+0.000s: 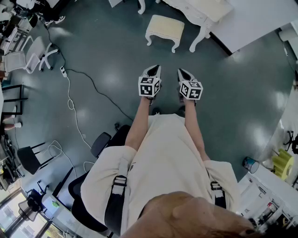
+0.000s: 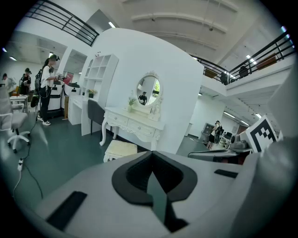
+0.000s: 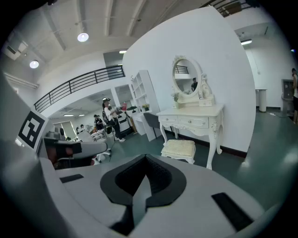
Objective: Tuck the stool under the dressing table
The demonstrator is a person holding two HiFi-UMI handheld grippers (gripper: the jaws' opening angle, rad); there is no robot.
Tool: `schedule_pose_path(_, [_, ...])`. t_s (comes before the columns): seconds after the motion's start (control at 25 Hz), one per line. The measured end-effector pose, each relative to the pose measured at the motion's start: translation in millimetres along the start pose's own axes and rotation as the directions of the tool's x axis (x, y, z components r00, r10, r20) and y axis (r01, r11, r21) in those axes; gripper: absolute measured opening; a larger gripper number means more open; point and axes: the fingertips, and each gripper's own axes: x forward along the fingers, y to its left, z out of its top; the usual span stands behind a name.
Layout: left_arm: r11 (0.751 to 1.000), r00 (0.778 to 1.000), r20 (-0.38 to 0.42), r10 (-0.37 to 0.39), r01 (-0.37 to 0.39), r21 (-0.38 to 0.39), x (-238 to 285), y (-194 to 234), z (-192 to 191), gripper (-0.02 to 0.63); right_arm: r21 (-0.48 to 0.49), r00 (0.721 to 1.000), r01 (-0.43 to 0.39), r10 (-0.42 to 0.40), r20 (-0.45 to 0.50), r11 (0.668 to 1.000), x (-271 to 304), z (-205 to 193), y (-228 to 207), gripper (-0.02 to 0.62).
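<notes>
The cream cushioned stool (image 1: pixel 165 29) stands on the dark floor just in front of the white dressing table (image 1: pixel 200 11), outside its leg space. In the left gripper view the stool (image 2: pixel 122 148) sits below the table (image 2: pixel 132 124) with its oval mirror. The right gripper view shows the stool (image 3: pixel 179 148) beside the table (image 3: pixel 191 116). My left gripper (image 1: pixel 153 69) and right gripper (image 1: pixel 182 73) are held side by side, well short of the stool. Both are shut and hold nothing, with the jaw tips meeting in the left gripper (image 2: pixel 150 153) and the right gripper (image 3: pixel 146 157).
A white cable (image 1: pixel 70 93) with a power strip trails over the floor at left, near white office chairs (image 1: pixel 32 56). A black chair (image 1: pixel 100 144) stands behind me at left. A white desk (image 1: pixel 274 186) and a blue cup (image 1: pixel 250 164) are at the right. People stand far off (image 2: pixel 49 83).
</notes>
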Motion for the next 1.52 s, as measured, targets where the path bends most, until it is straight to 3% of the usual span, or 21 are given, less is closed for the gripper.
schedule_pose_path(0.48, [1.0, 1.0, 0.003, -0.008, 0.008, -0.01, -19.4, 7.1, -4.4, 0.014, -0.014, 1.0, -0.015, 0.015, -0.005, 1.0, 1.8, -6.1, 22.8, 0.043])
schedule_pose_path(0.64, [1.0, 1.0, 0.006, -0.012, 0.012, -0.02, -20.9, 7.9, -4.3, 0.014, 0.044, 1.0, 0.001, -0.001, 0.017, 0.999, 2.1, -2.6, 18.2, 0.043])
schedule_pose_path(0.88, [1.0, 1.0, 0.013, -0.004, 0.004, -0.026, -17.4, 12.5, -2.4, 0.014, 0.072, 0.997, -0.076, 0.075, 0.014, 0.994, 12.0, 0.1, 20.9, 0.043])
schedule_pose_path(1.52, [0.995, 0.997, 0.004, 0.08, -0.079, -0.063, 28.9, 83.9, 25.1, 0.014, 0.082, 0.988, -0.151, 0.151, 0.008, 0.985, 101.0, 37.2, 13.3, 0.044])
